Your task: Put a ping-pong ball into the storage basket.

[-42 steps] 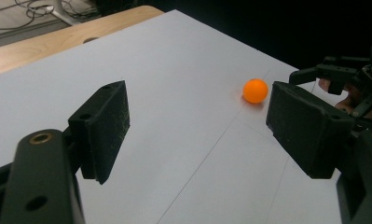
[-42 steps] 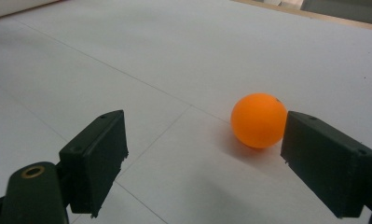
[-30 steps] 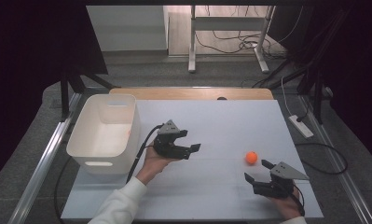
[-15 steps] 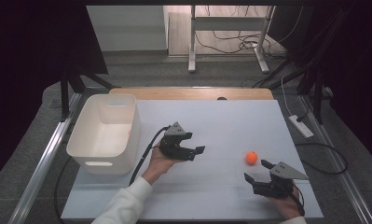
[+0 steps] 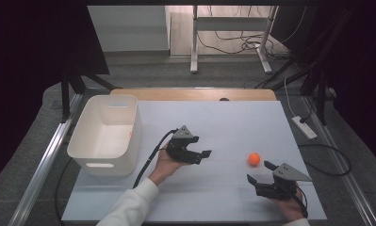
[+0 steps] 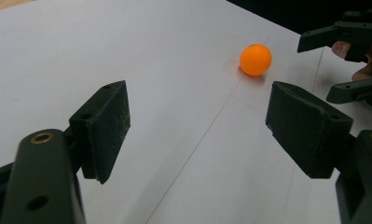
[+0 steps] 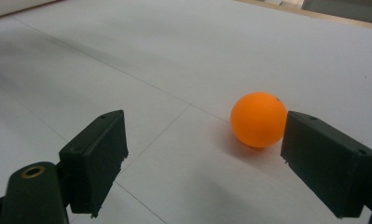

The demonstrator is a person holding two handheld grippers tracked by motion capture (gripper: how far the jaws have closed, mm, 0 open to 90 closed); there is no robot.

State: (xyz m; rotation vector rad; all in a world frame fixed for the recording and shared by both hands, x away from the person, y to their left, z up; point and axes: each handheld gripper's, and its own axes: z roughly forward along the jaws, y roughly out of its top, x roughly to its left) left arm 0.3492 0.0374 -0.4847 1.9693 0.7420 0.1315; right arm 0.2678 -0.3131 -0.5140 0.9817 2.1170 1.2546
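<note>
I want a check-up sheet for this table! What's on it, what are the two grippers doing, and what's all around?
Surface: white table top, flat, with faint thin lines; a wooden strip at the far edge.
Job's things: one orange ball lying on the table, touched by nothing; a white bin at the left side.
Clutter: nothing seen.
Grippers: left gripper open, aimed toward the ball from the middle of the table; right gripper open, near the ball, holding nothing.
Cables: a black cable trails from the left gripper; loose wires on the floor behind.
Surroundings: power strip on the right, grey floor, table legs beyond.
</note>
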